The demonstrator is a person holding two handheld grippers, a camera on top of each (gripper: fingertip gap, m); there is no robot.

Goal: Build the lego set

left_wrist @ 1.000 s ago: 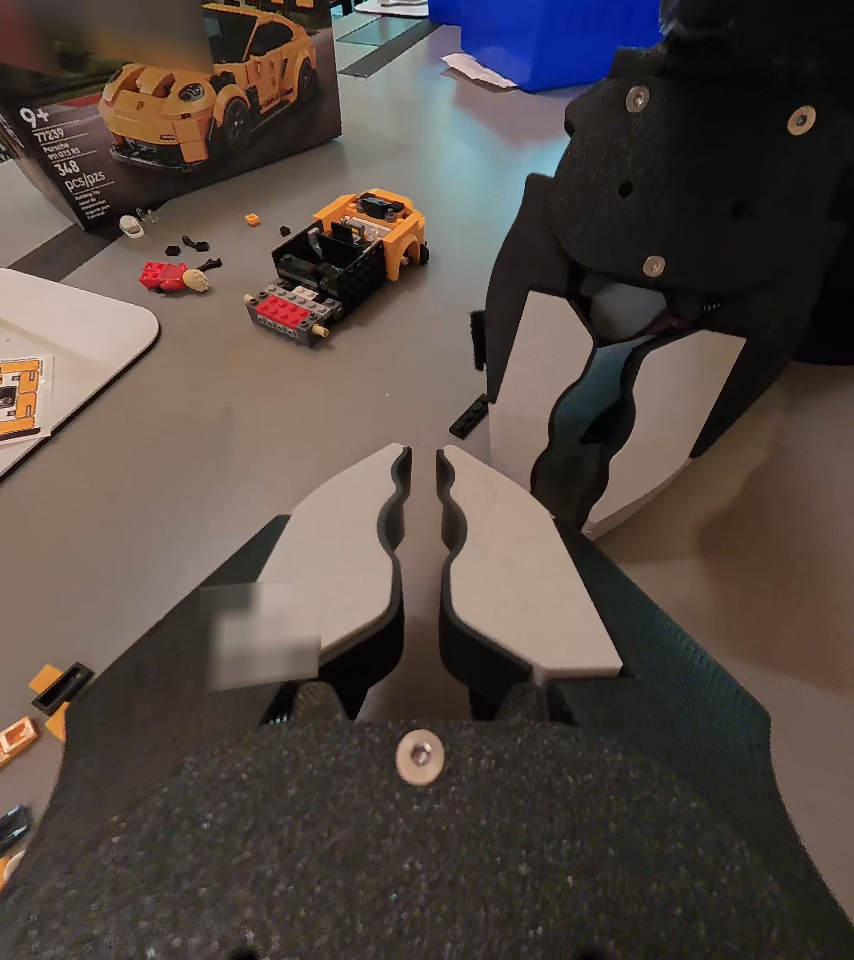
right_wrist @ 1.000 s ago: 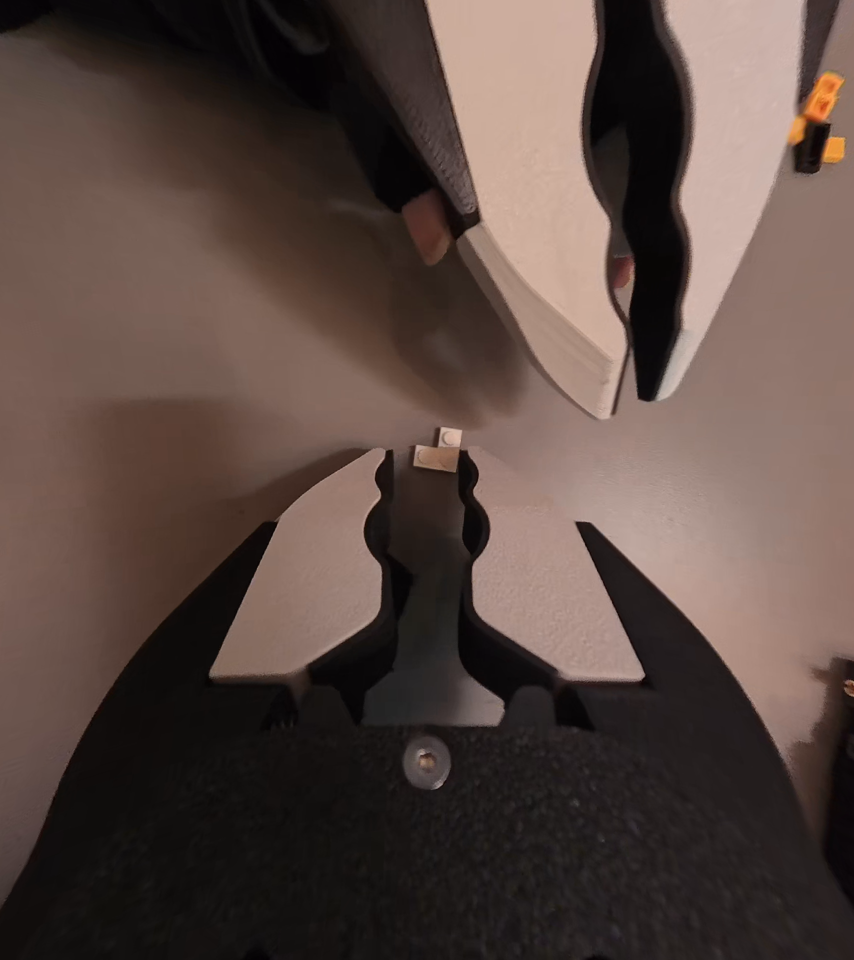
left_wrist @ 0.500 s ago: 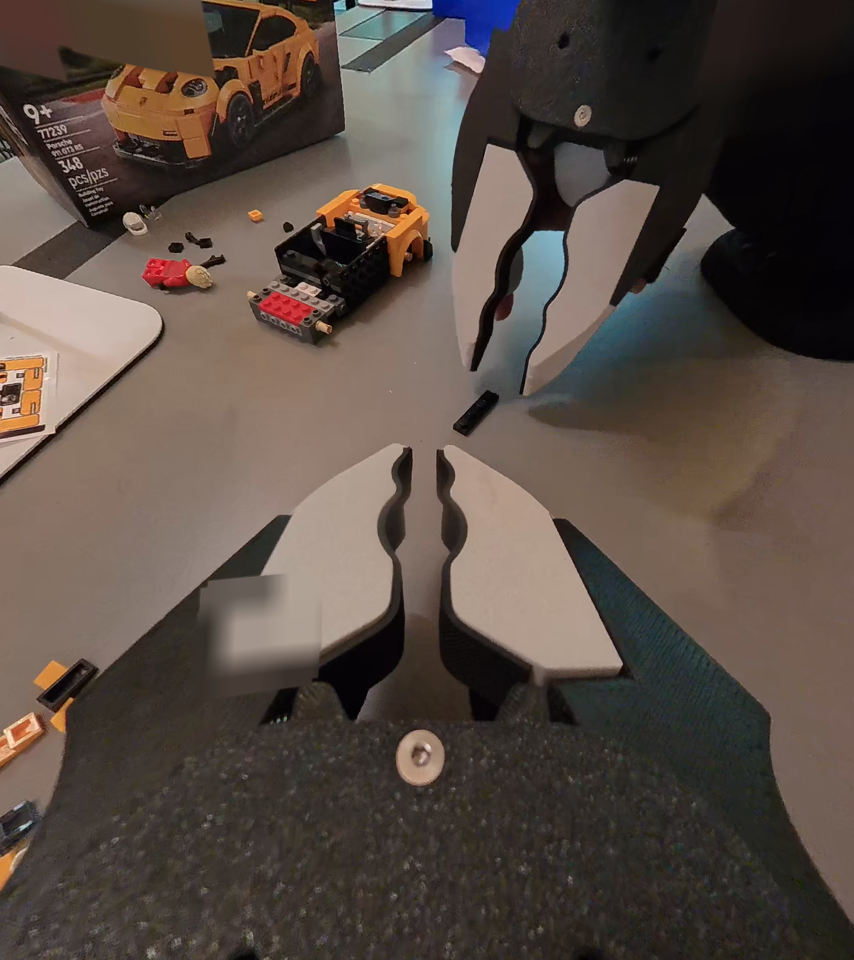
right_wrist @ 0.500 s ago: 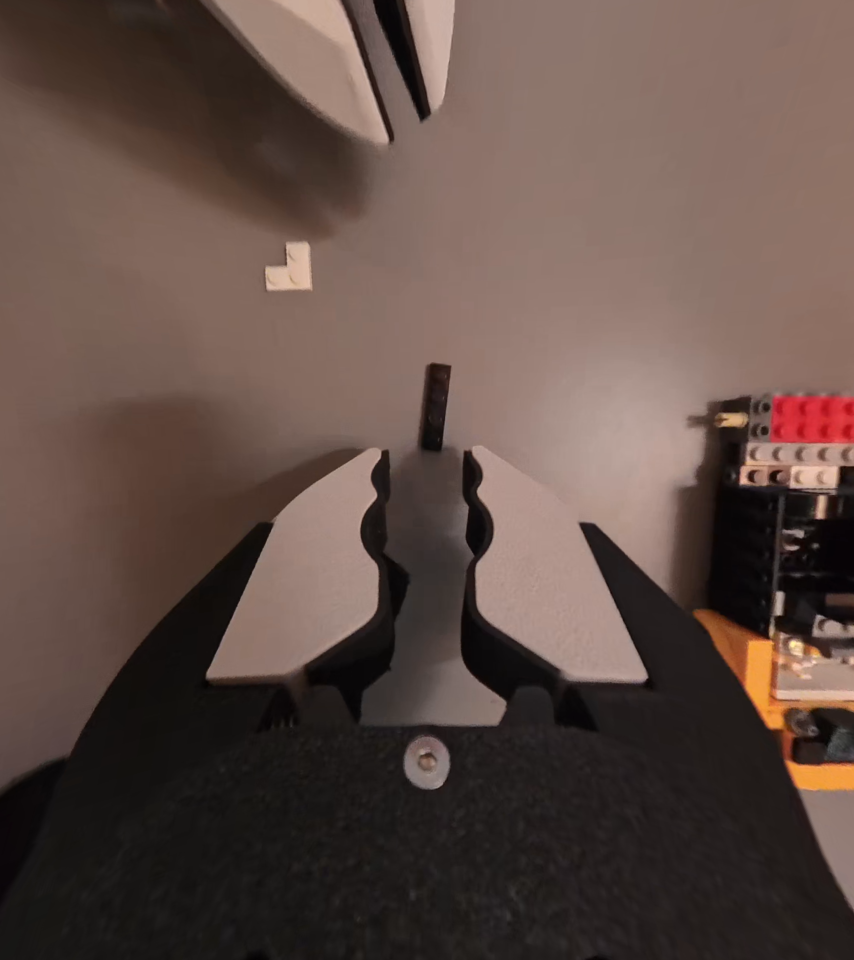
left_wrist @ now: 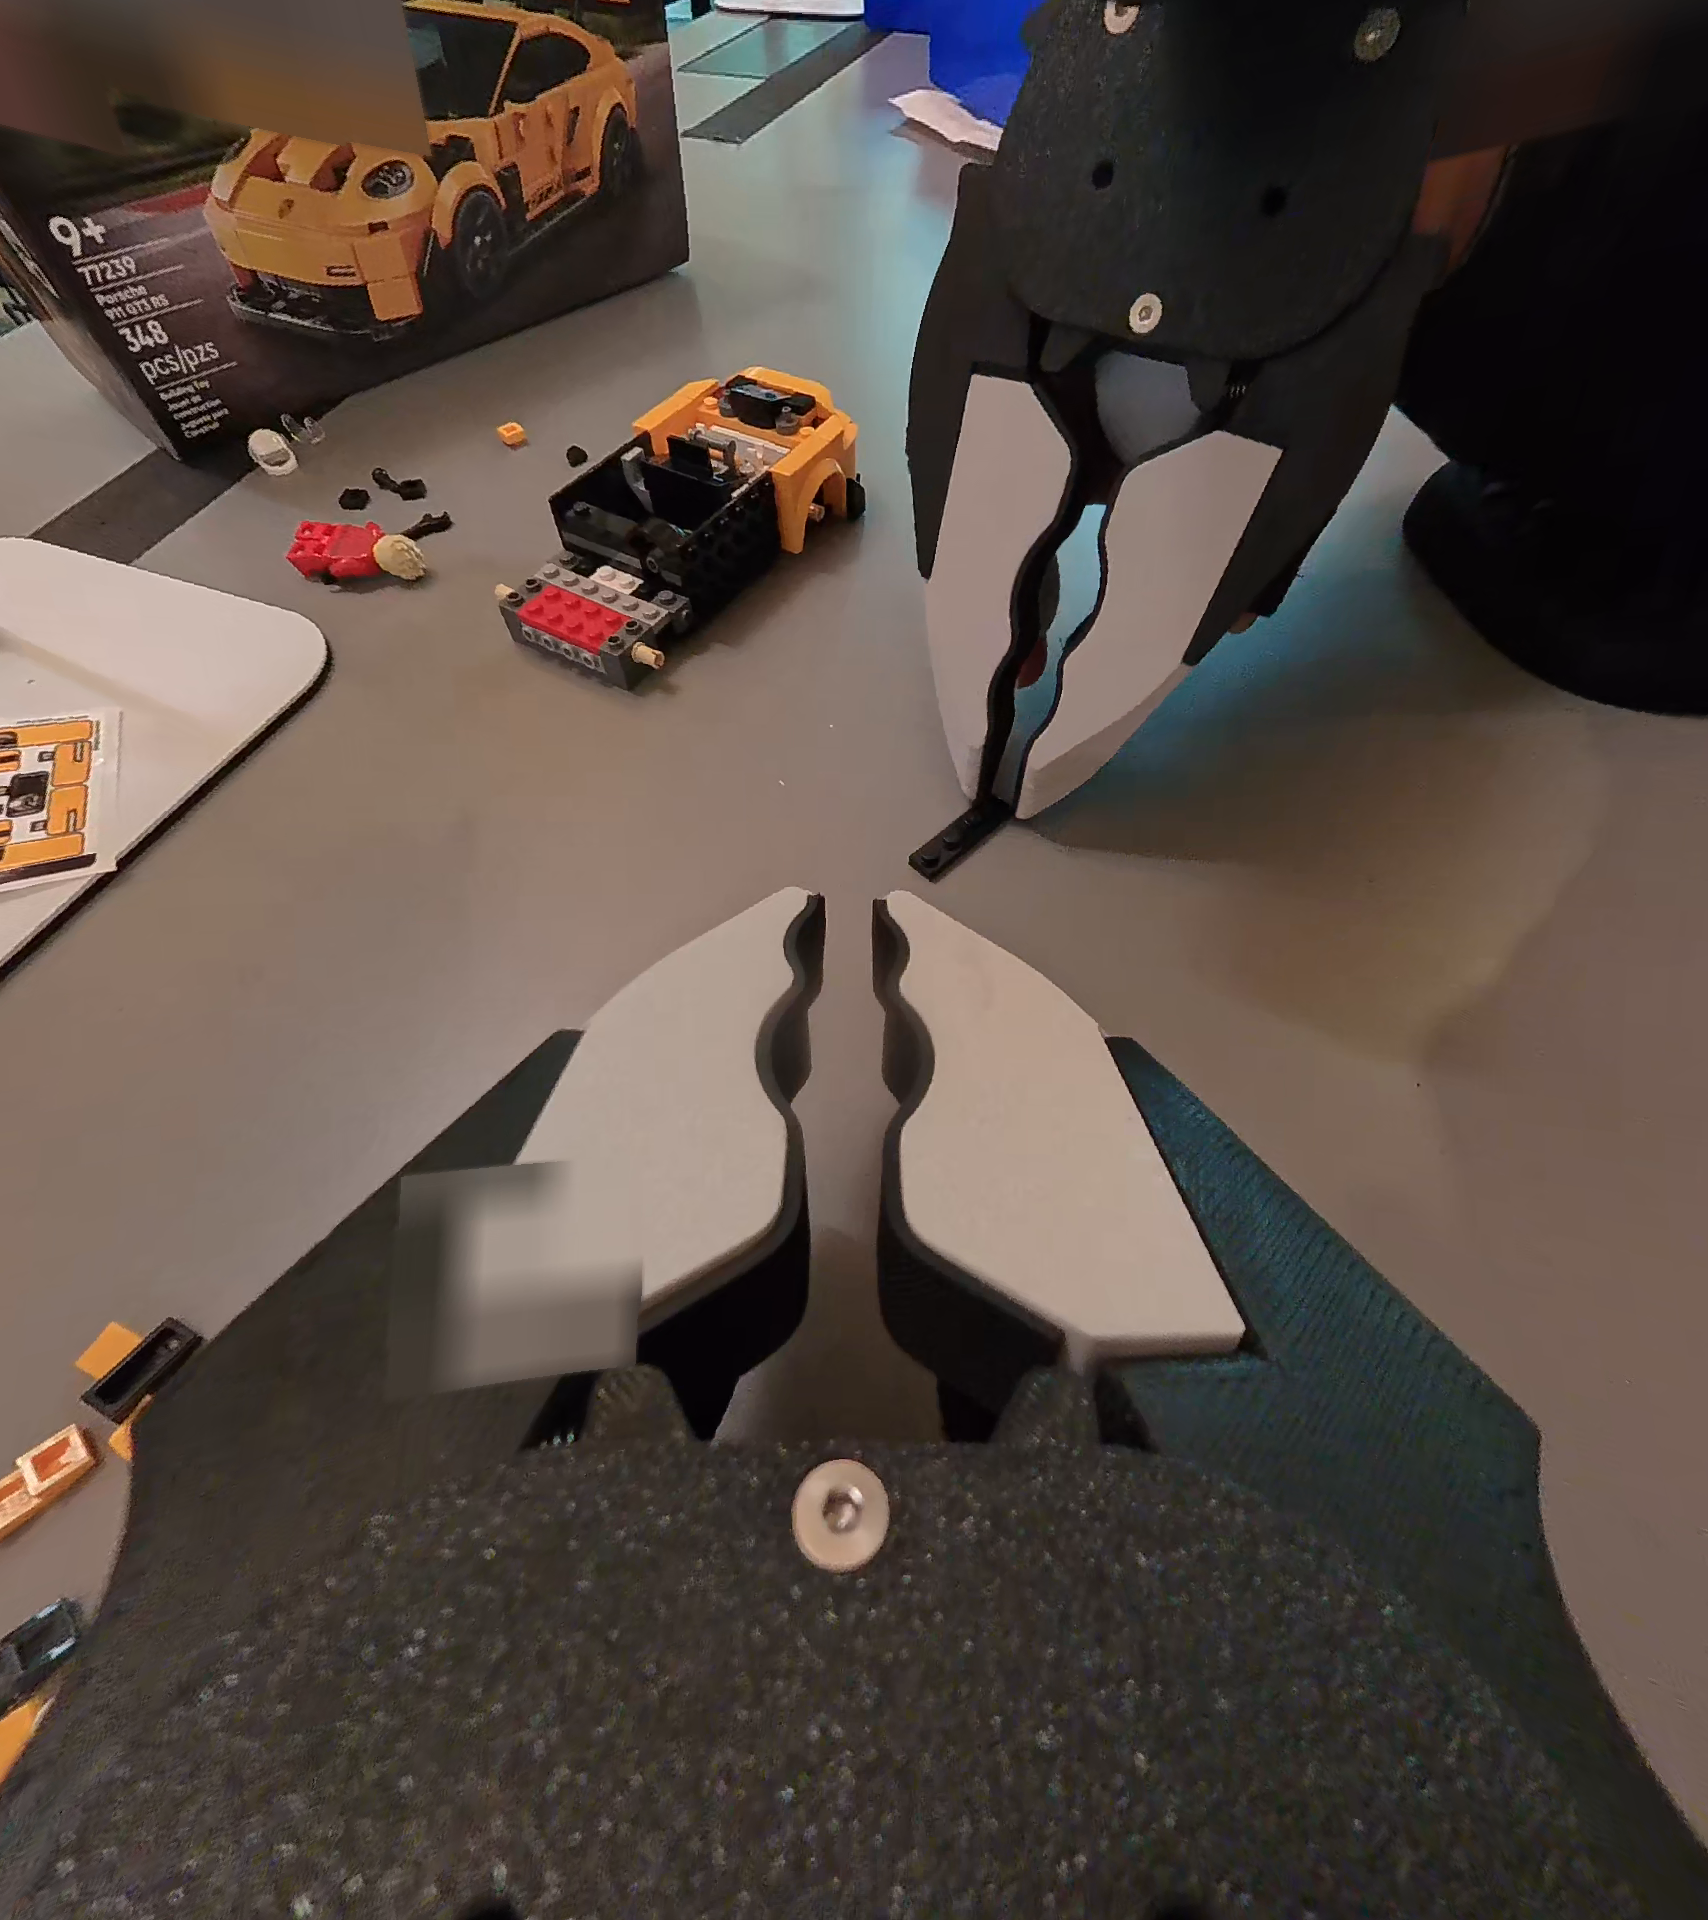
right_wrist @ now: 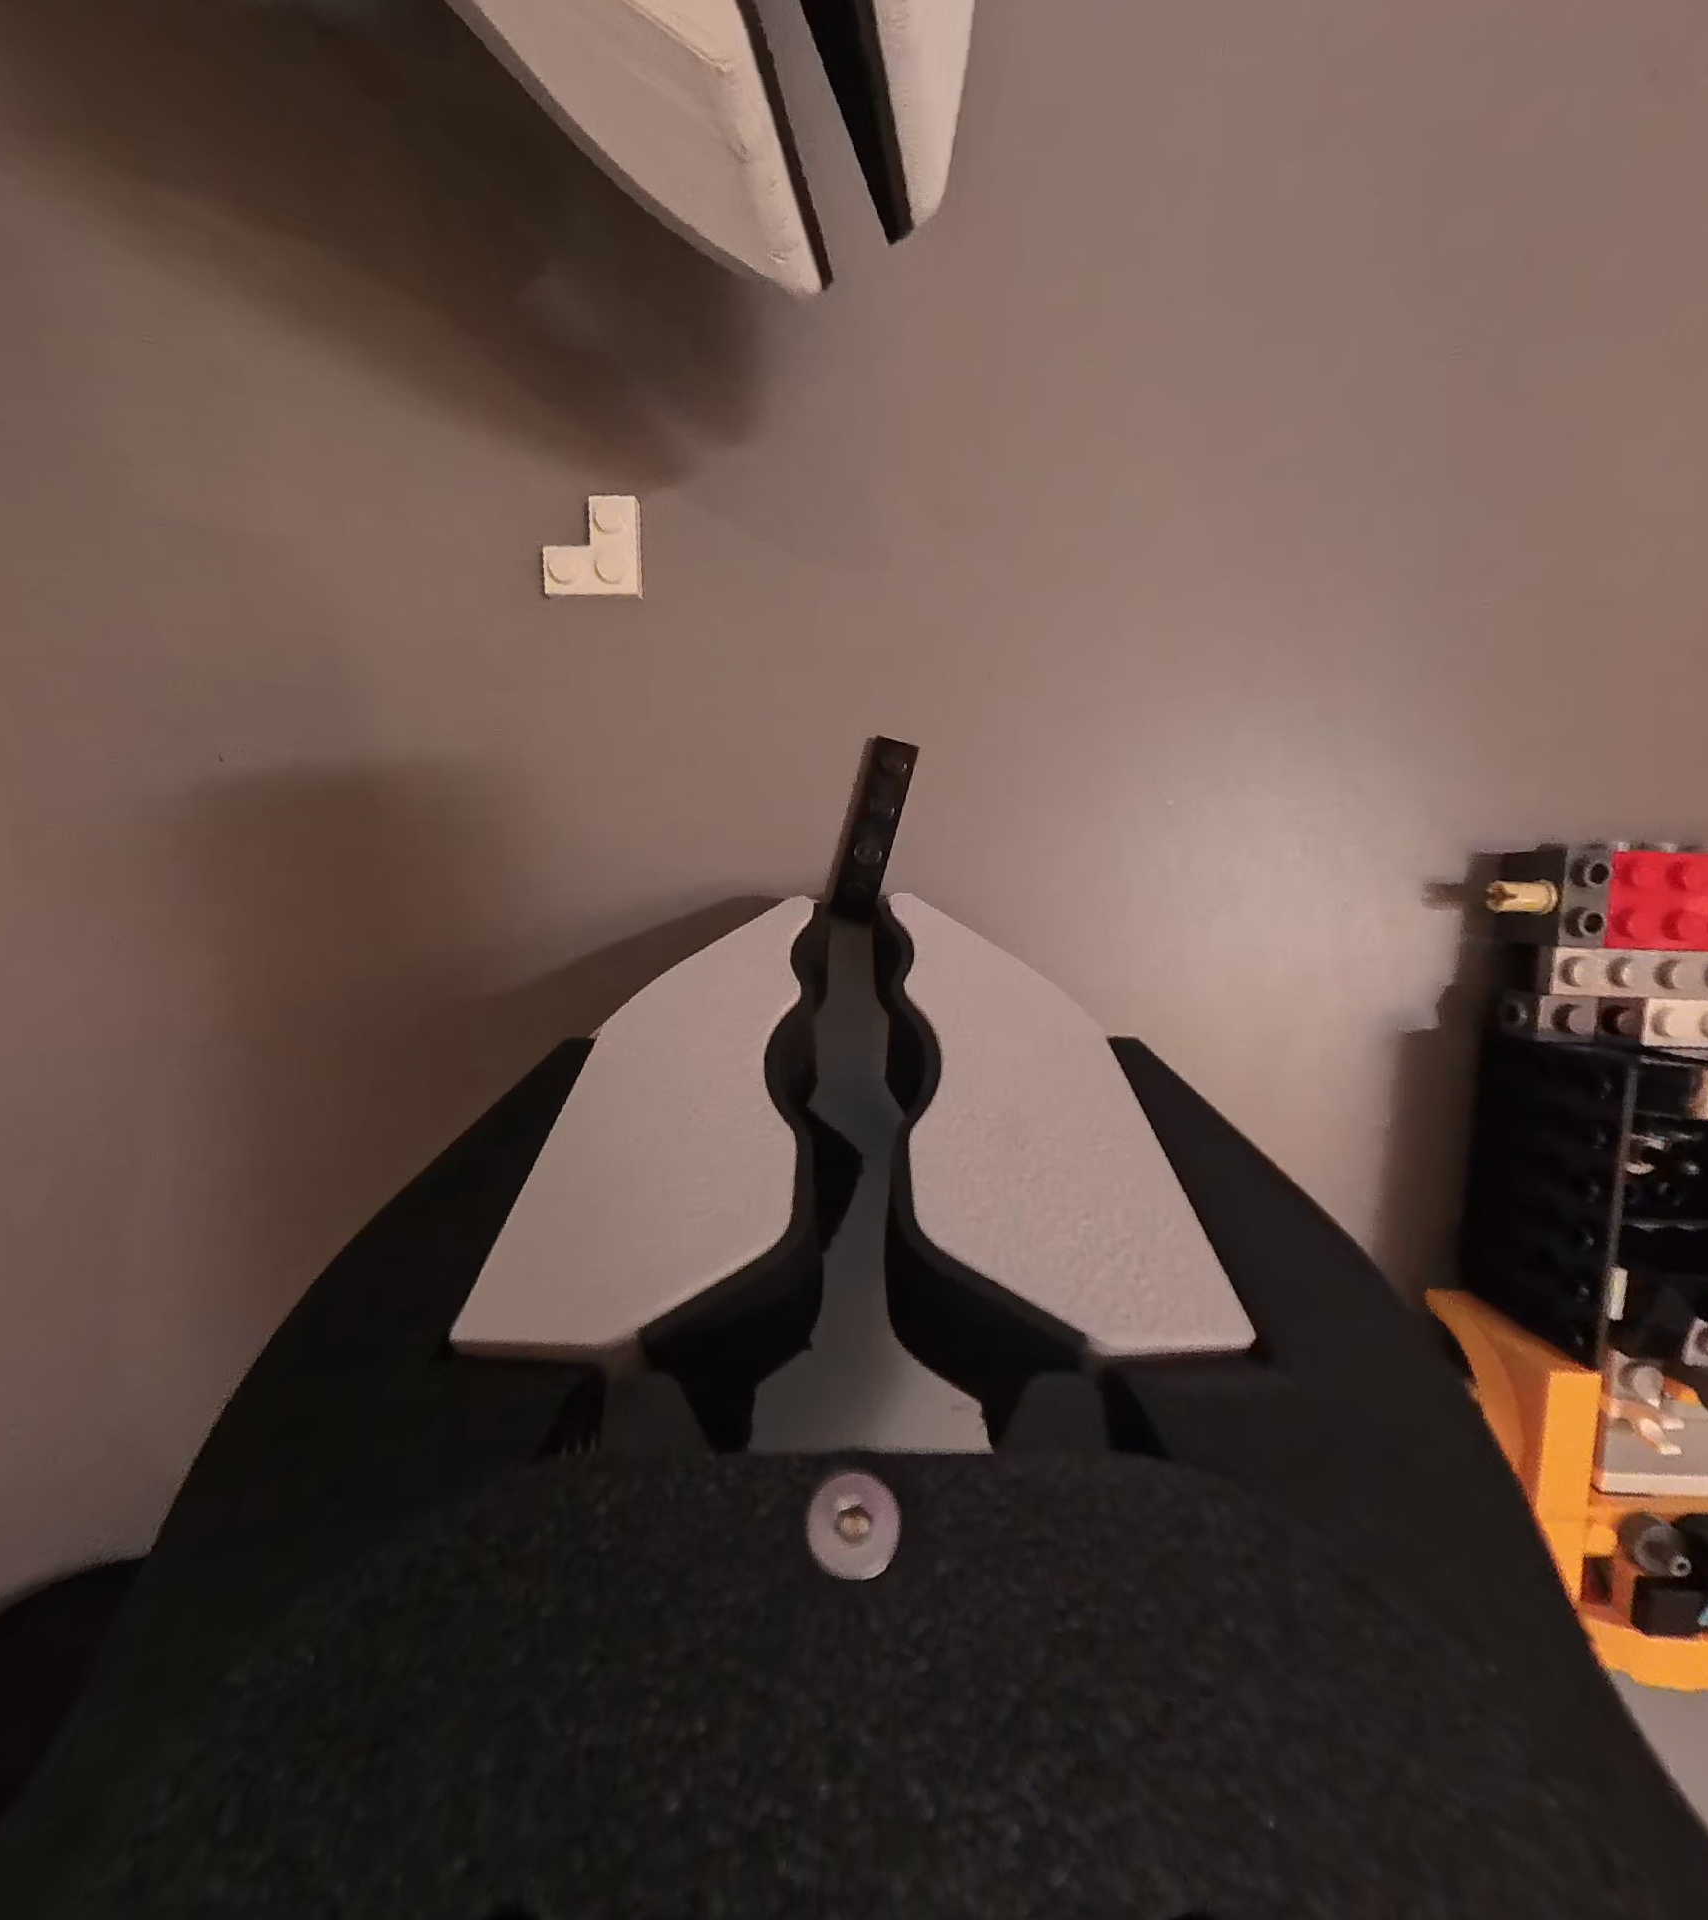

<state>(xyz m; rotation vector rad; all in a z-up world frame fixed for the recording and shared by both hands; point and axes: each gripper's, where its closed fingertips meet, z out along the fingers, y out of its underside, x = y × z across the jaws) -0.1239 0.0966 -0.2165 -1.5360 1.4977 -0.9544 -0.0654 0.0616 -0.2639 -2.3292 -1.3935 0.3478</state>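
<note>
Left wrist view first: the left gripper hangs low over the grey table, fingers almost together with just a thin gap and nothing in it. Across from it the right gripper has its tips down on the table, pinching one end of a thin black strip. The half-built car and the set's box sit further back.

Right wrist view: the black strip sticks out forward from between the closed-in fingertips. A small white corner piece lies off to the left, well apart. The car is on the right.
</note>
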